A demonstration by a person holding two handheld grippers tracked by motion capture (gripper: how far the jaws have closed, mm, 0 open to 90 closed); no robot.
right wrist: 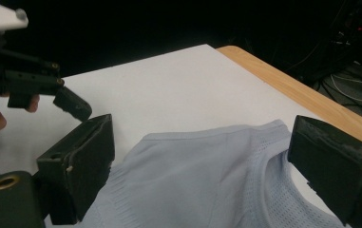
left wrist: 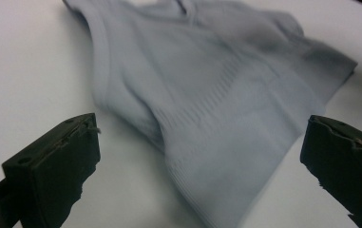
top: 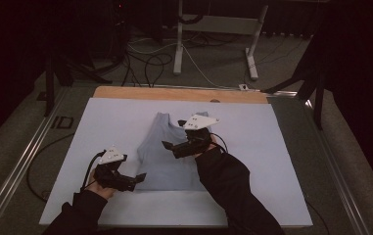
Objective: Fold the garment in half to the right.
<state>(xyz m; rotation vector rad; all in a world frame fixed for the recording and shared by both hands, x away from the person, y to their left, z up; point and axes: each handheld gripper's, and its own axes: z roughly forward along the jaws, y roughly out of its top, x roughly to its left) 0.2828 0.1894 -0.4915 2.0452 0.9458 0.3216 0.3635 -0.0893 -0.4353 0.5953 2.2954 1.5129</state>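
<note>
Left gripper (top: 140, 177) spread at tank top's (top: 167, 156) near hem corner; a shallow bite may snag one layer. Beyond it, right gripper (top: 168, 145) spread over the top's middle; could drag fabric across the desk (top: 272, 161).

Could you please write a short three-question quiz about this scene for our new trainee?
1. True or false: the left gripper is shut on the hem of the light grey tank top.
2. Which gripper hovers over the tank top's upper part, near the armhole? A) left B) right
3. What does the tank top lie on?

Key:
1. False; its jaws stand wide apart, by the lower left corner of the garment.
2. B; its jaws are open too.
3. A white board laid on a wooden table, flat with the neckline away from the person.
</note>
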